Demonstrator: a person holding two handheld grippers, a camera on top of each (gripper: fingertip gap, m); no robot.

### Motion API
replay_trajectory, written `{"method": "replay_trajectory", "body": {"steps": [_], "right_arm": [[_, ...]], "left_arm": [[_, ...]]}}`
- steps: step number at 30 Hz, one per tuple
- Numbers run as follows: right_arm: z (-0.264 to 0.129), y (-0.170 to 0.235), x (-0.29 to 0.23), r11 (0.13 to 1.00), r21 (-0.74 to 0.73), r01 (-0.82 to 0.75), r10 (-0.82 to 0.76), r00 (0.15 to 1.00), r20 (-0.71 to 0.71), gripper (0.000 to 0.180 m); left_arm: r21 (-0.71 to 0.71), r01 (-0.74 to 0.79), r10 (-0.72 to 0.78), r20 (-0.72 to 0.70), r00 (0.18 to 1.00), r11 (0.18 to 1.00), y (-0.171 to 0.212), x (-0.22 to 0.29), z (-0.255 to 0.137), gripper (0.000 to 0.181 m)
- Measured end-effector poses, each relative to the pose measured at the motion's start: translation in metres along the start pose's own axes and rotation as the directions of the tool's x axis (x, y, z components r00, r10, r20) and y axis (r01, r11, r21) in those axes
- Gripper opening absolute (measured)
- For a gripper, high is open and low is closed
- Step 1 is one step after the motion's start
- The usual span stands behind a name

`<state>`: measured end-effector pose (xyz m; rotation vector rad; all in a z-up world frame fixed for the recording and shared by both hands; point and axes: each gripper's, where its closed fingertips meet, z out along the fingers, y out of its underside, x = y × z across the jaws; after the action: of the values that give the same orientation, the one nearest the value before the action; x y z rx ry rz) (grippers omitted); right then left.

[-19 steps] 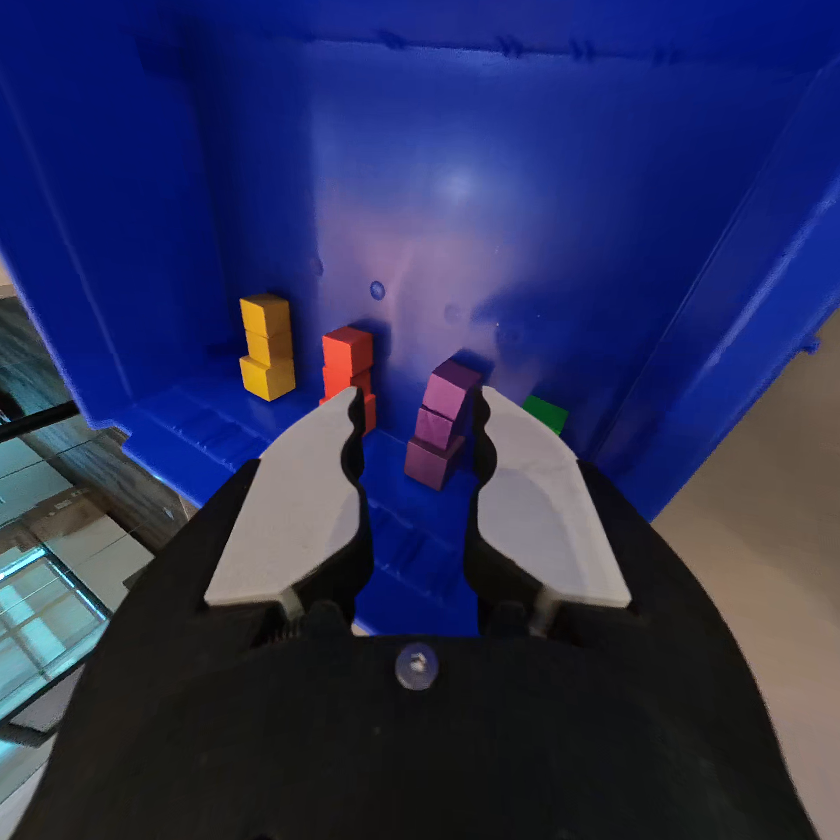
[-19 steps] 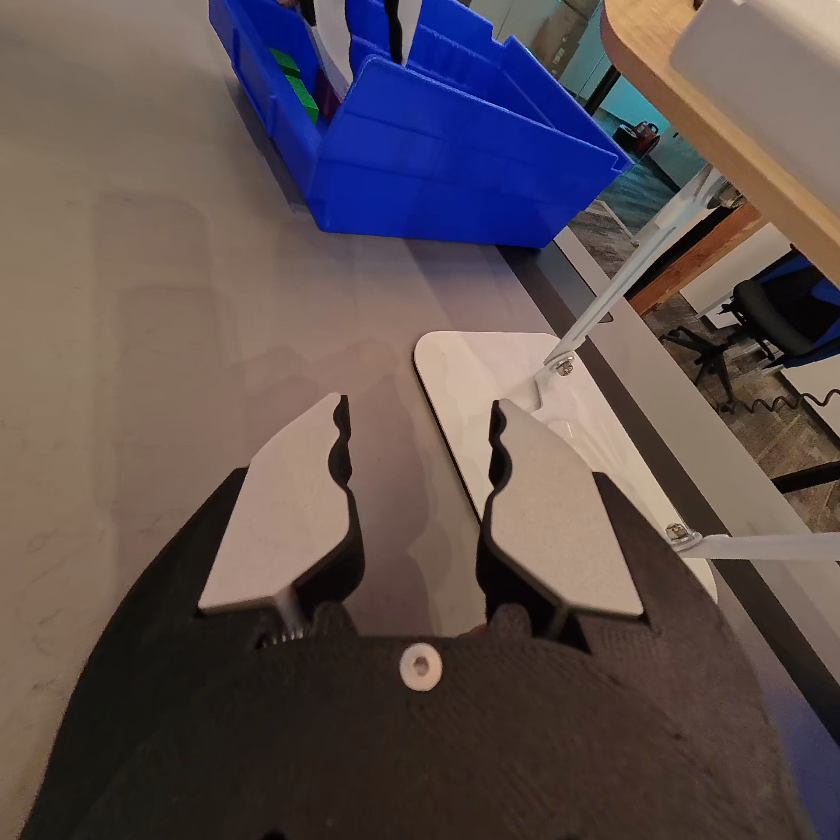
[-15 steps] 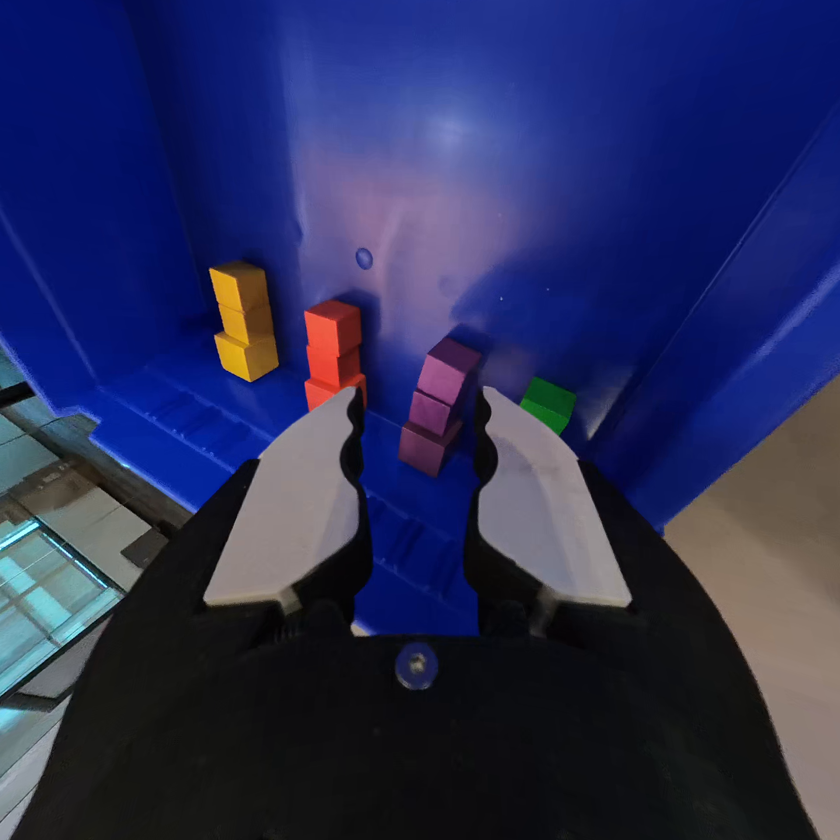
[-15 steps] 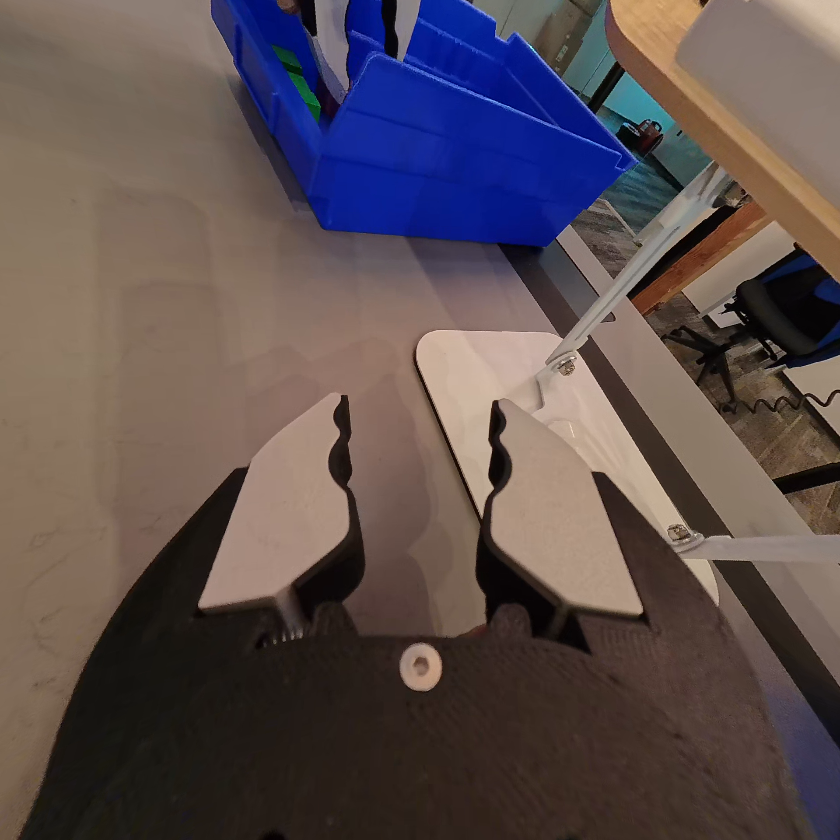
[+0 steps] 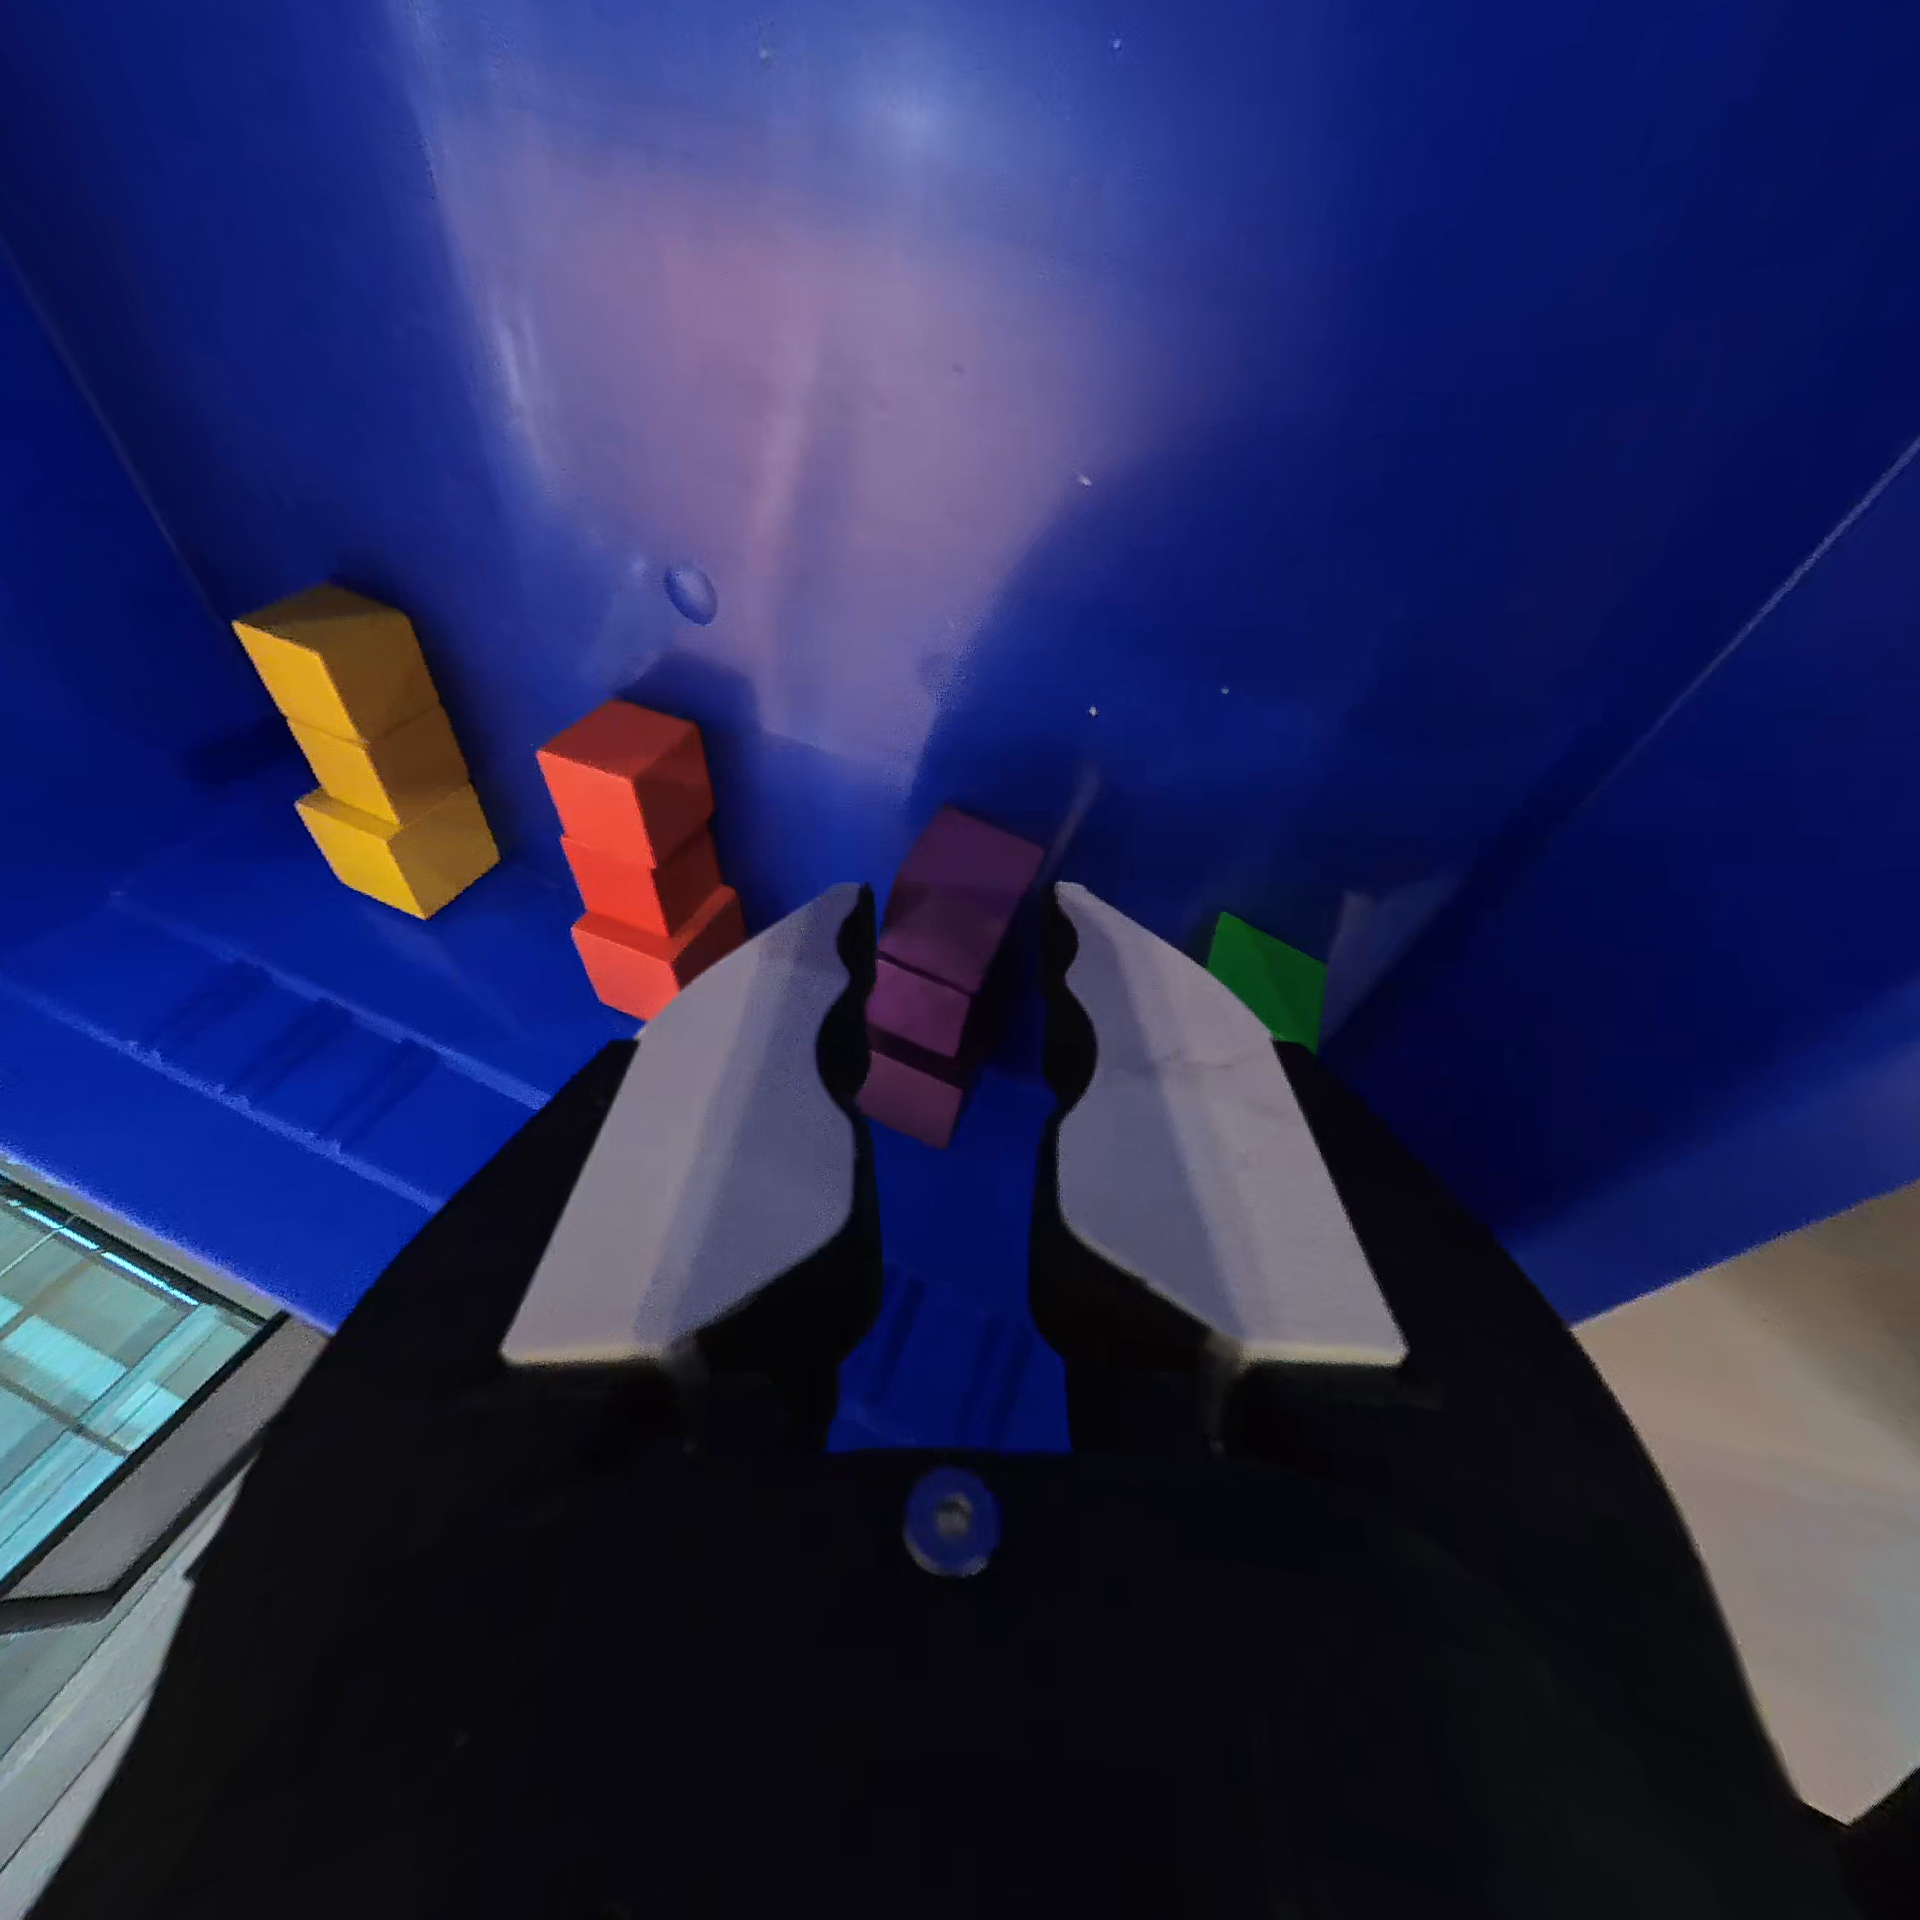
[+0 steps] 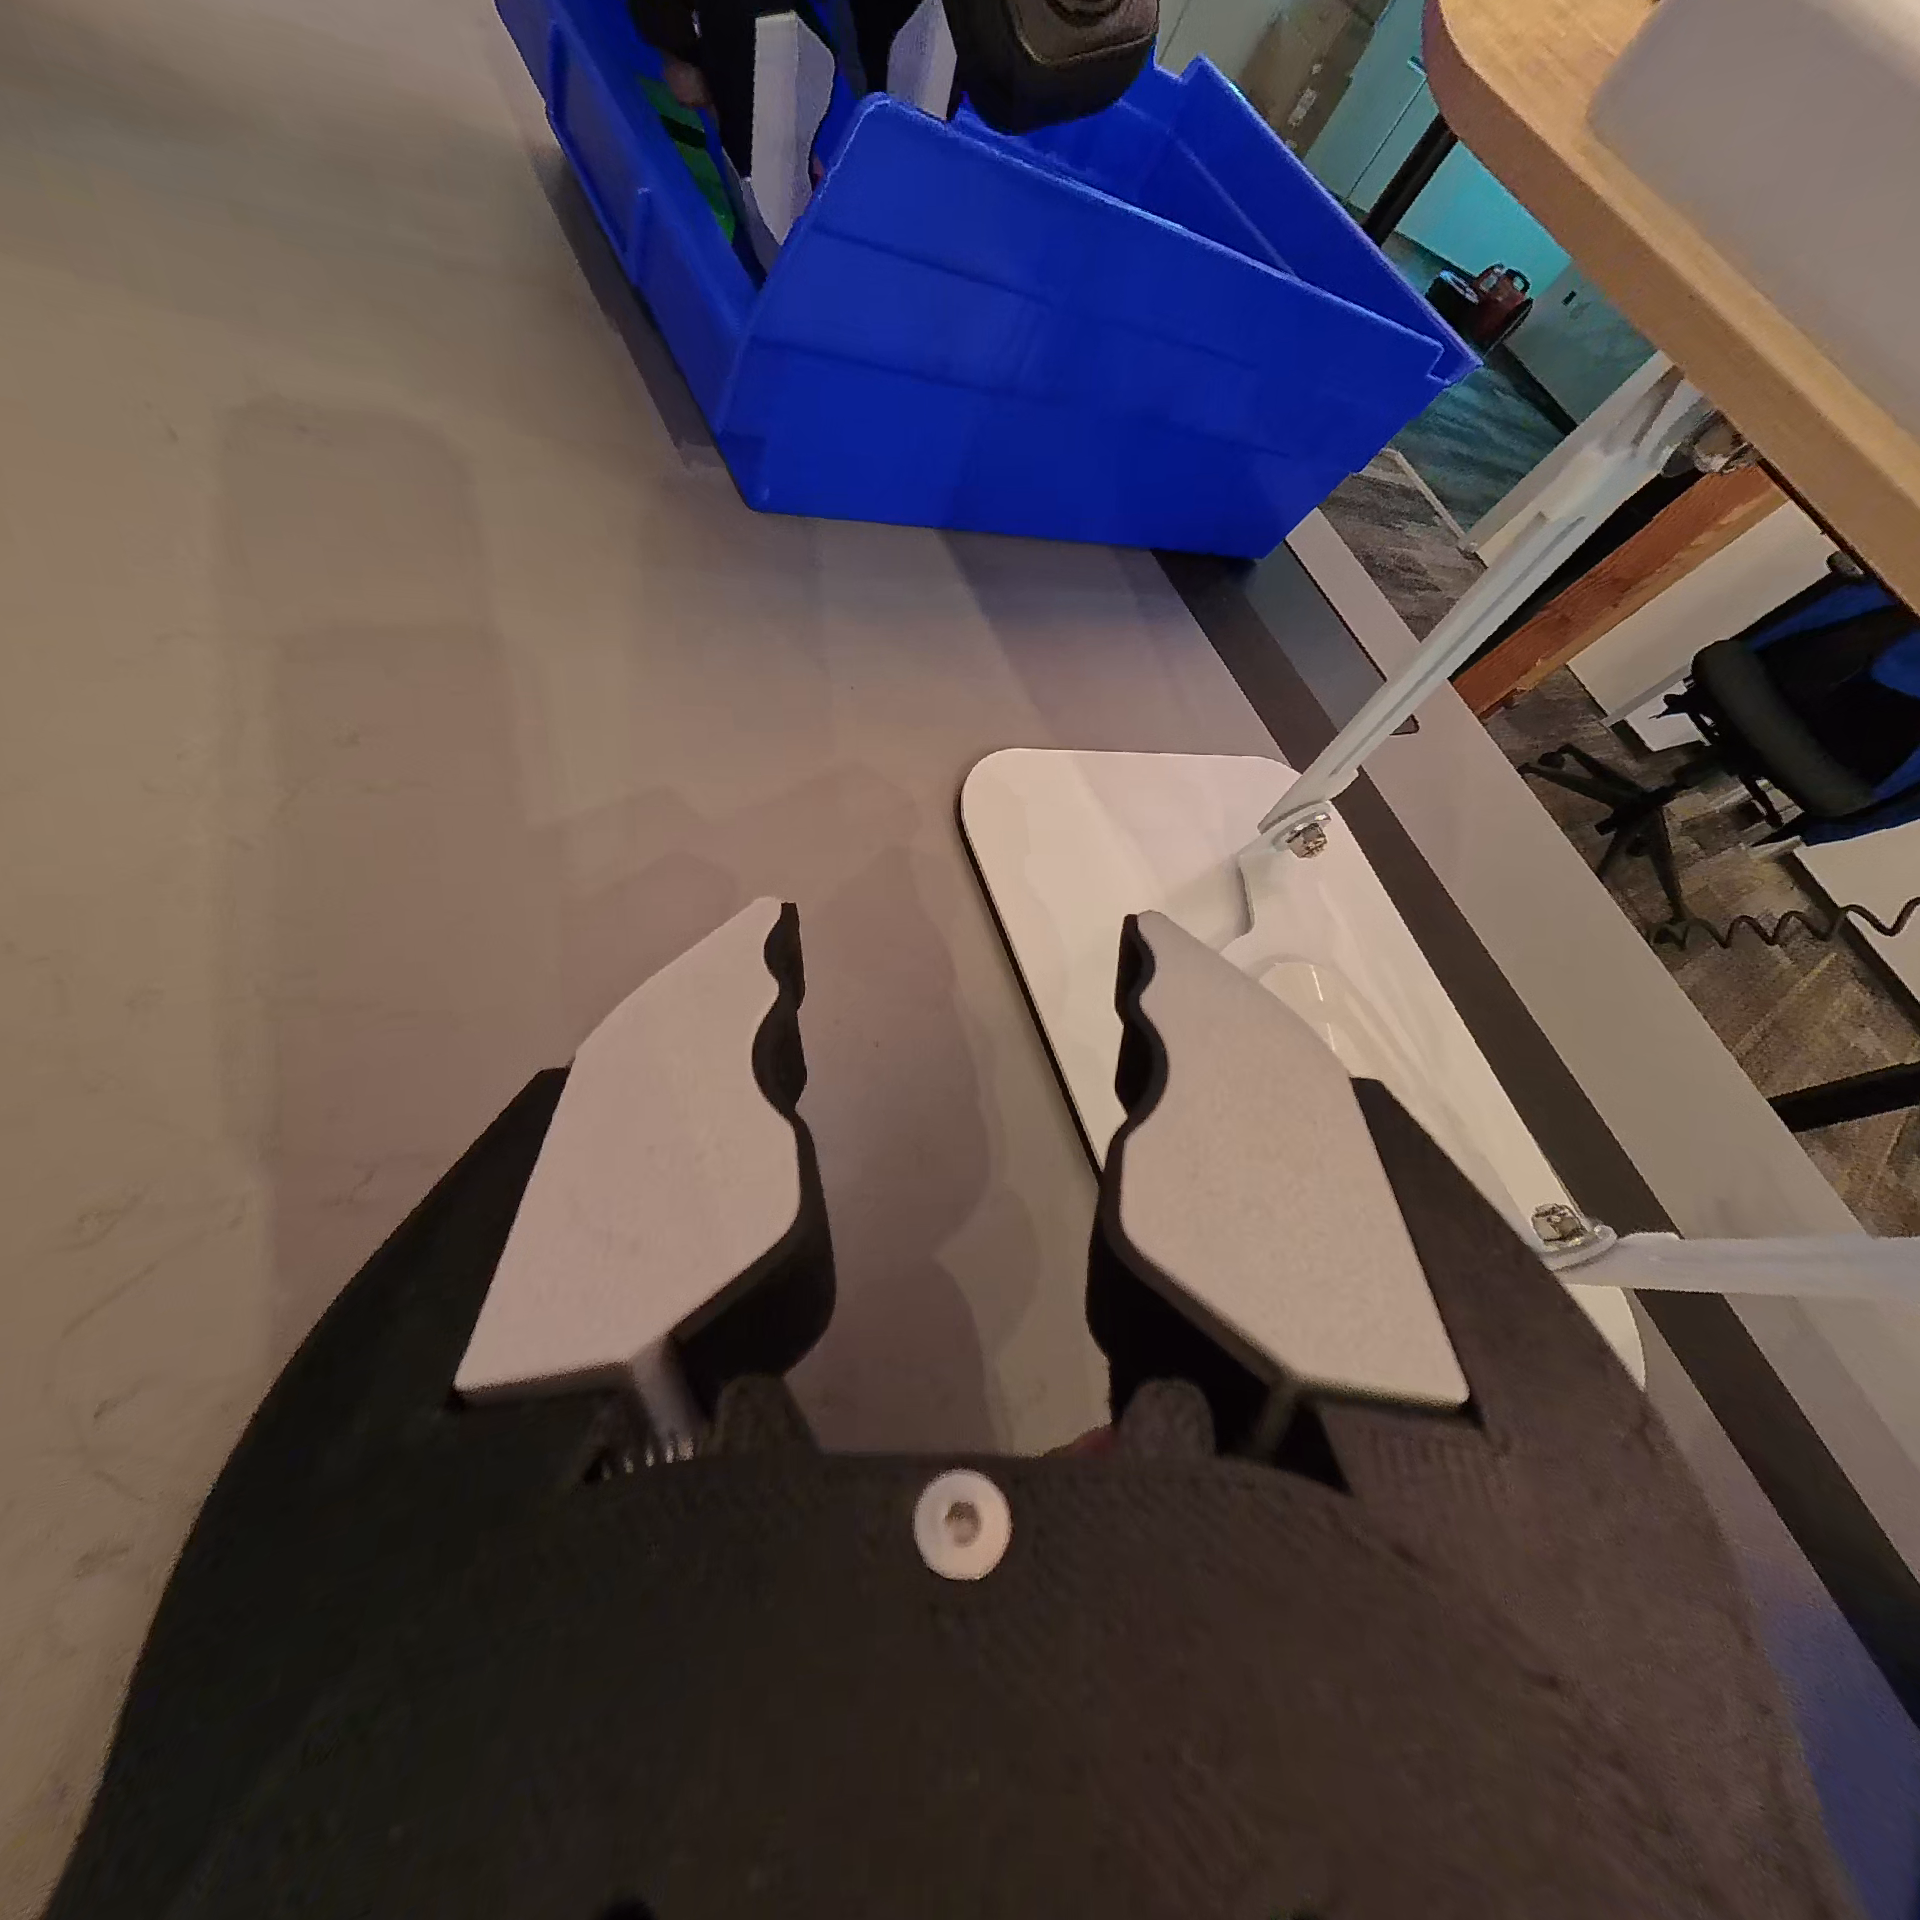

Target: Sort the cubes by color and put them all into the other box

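In the left wrist view I look into a blue box (image 5: 1143, 364). In it stand short rows of yellow cubes (image 5: 364, 748), red cubes (image 5: 634, 852) and purple cubes (image 5: 971, 857), and a green cube (image 5: 1262, 977) at the right. My left gripper (image 5: 961, 904) is open, its fingertips either side of the purple row with a small gap. My right gripper (image 6: 961, 920) is open and empty above the grey table (image 6: 364, 727). The right wrist view shows the left gripper (image 6: 790, 125) reaching into the far blue box (image 6: 644, 208), beside green cubes (image 6: 696, 156).
A second blue box (image 6: 1039, 416) stands next to the first near the table's right edge. A white base plate (image 6: 1091, 862) with thin white struts lies just right of my right gripper. Beyond the edge are a wooden desk (image 6: 1662, 312) and an office chair (image 6: 1808, 717). My hands' fingertips stand some 30 centimeters from each other.
My left gripper has moved deeper into the box and onto the purple row, and its jaws have narrowed. The right gripper has barely moved.
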<state>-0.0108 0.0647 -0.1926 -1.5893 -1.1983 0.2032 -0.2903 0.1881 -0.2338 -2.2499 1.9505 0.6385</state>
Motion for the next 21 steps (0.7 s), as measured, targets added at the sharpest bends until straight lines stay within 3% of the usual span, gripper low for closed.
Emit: {"method": "replay_trajectory", "body": {"steps": [10,21], "right_arm": [[0.0,0.0,-0.001,1.0,-0.003,0.004,-0.004,1.0,0.003,0.058],[-0.002,-0.003,0.002,0.999,0.023,-0.027,0.027,1.0,-0.005,0.056]], "left_arm": [[0.003,0.015,-0.015,0.014,1.0,1.0,0.003,-0.004,-0.005,0.022],[0.343,-0.026,-0.05,0.211,0.976,0.939,-0.027,-0.017,-0.099,0.021]]}}
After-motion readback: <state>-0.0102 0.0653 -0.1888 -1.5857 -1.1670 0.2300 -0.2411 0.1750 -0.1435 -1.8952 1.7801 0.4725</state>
